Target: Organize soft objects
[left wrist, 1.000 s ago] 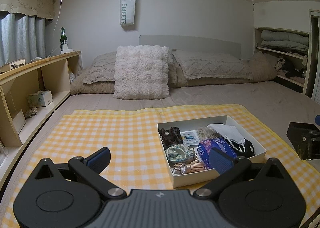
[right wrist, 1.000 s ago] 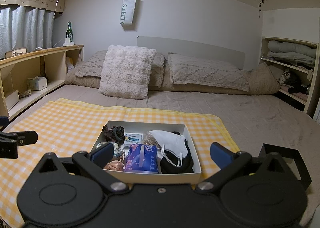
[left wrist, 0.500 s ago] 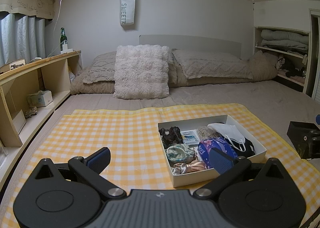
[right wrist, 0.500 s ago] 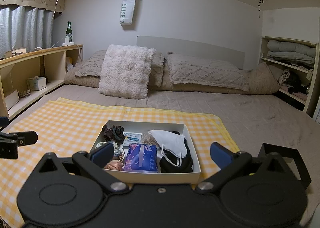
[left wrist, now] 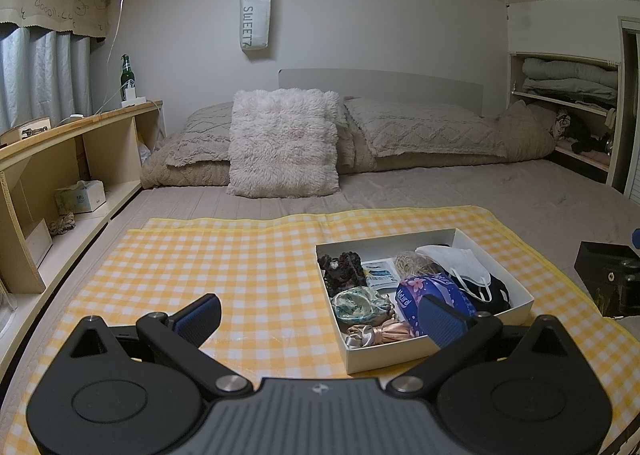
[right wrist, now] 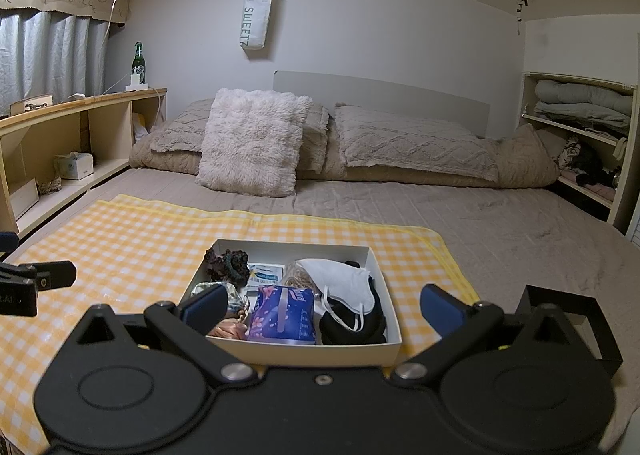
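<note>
A white cardboard box (left wrist: 516, 291) (right wrist: 384, 275) sits on a yellow checked cloth (left wrist: 248, 255) (right wrist: 120, 231) on the bed. It holds a white face mask (left wrist: 456, 261) (right wrist: 340, 279), a black mask under it, a purple tissue pack (left wrist: 432, 289) (right wrist: 284, 313), a dark scrunchie (left wrist: 344, 269) (right wrist: 228, 263), a green scrunchie (left wrist: 354, 301) and a pink satin one (left wrist: 376, 333). My left gripper (left wrist: 320, 311) is open and empty, left of the box. My right gripper (right wrist: 320, 305) is open and empty, above the box's near edge.
A black box (right wrist: 568, 319) (left wrist: 608, 275) stands on the bed right of the cloth. A fluffy pillow (right wrist: 252, 143) and quilted pillows lie at the headboard. A wooden shelf (left wrist: 48, 159) runs along the left, another shelf (right wrist: 576, 143) on the right.
</note>
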